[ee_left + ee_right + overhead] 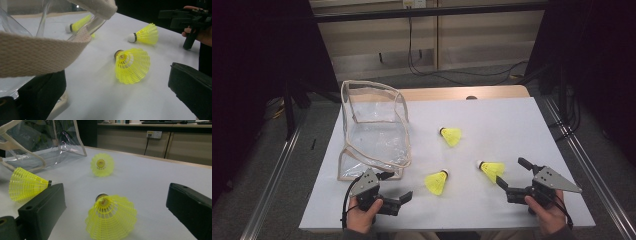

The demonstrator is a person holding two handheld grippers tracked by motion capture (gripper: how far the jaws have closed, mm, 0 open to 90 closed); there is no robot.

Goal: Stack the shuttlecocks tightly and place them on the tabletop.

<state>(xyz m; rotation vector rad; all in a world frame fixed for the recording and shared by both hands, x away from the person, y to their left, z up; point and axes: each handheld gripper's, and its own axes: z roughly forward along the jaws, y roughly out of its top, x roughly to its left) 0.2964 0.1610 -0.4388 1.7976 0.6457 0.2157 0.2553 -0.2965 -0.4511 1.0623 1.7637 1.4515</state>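
A lab-like recording room. Metal rails [272,185] flank the white table [512,125]; cables [427,70] trail across the floor, below wall sockets [154,134].

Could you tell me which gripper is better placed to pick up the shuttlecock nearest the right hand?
The right gripper: its open jaws already flank that shuttlecock. The left gripper sits by the clear bag, farther away.

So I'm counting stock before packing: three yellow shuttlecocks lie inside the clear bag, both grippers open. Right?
Not quite: the three yellow shuttlecocks lie on the white table, outside the clear bag, as the high view shows. The left gripper and right gripper are open.
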